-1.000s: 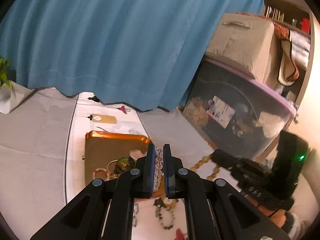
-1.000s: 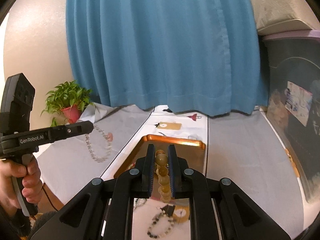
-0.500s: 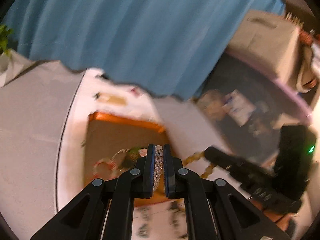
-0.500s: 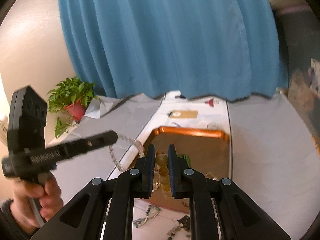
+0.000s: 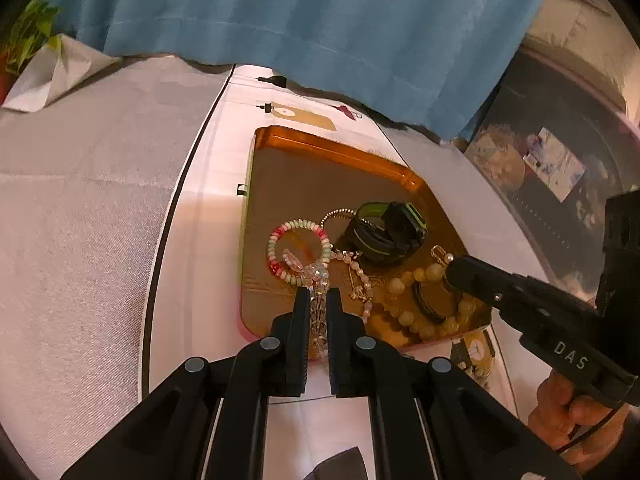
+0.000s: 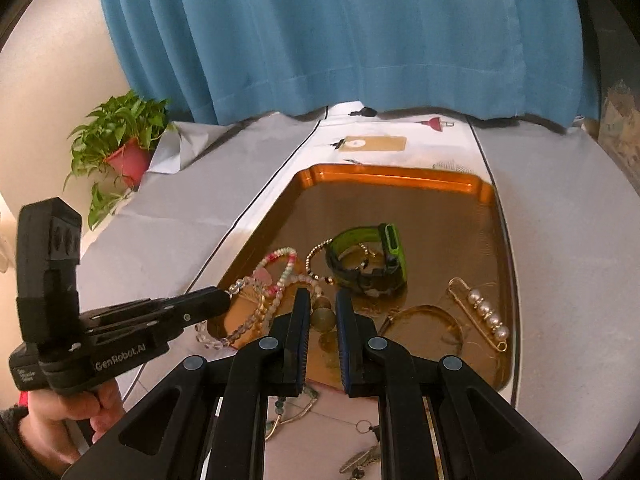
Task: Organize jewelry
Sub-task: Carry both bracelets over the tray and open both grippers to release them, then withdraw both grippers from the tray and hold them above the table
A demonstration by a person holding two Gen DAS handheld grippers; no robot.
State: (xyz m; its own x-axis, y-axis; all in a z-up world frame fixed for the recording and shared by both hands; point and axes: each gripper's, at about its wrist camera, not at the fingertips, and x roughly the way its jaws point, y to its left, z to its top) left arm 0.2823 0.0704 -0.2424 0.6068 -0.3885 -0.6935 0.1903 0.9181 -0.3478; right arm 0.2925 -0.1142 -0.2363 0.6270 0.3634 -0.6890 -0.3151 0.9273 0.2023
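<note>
Left gripper [image 5: 318,300] of mine is clamped on a clear crystal bead bracelet [image 5: 319,280], its loose end draped over the near left corner of the copper-colored tray [image 6: 400,179]. Over the tray's near edge my right gripper [image 6: 322,300] stands a little apart around the yellow bead bracelet [image 5: 416,280], whose beads sit between the pads while the rest of the strand lies on the tray floor. Also on the tray are a black-and-green watch [image 6: 370,260], a pink-and-white bead bracelet [image 5: 298,250], a gold bangle [image 6: 424,320] and a pearl pin [image 6: 480,308].
</note>
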